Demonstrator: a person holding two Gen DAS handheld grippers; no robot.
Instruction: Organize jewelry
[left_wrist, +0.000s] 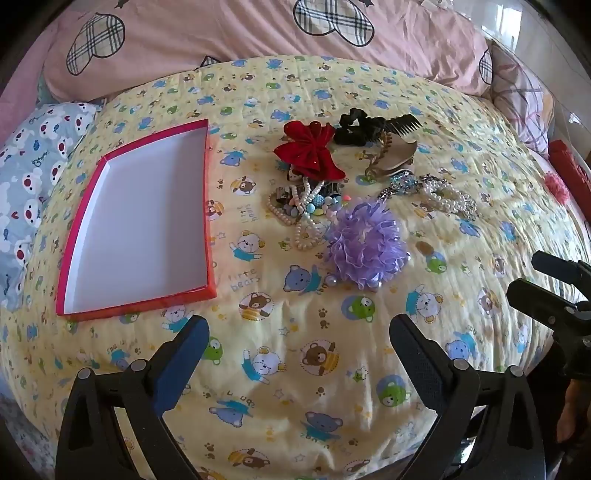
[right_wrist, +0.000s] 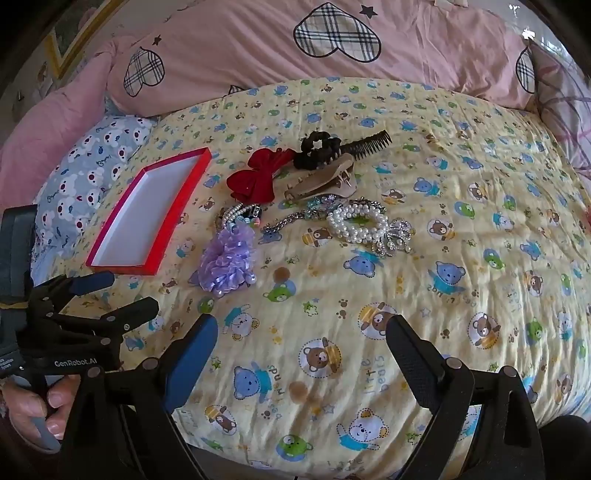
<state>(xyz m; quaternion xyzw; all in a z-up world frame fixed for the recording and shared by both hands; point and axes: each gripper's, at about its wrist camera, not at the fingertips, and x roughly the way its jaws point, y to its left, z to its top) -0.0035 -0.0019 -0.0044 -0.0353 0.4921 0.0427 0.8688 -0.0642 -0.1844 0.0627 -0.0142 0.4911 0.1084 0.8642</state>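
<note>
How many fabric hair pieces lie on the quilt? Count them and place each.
3. The red bow lies at the pile's far left, the black scrunchie to its right beside the comb, and the purple ruffle flower nearest the camera. Others may hide underneath.

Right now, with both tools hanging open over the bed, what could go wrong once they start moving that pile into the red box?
1. The pearl strands lie tangled with beads and a chain, so lifting one may drag others along.
2. The quilt is soft and wrinkled; a tool might pinch fabric too.
3. The red box is shallow, so the bulky purple flower could roll out.
</note>
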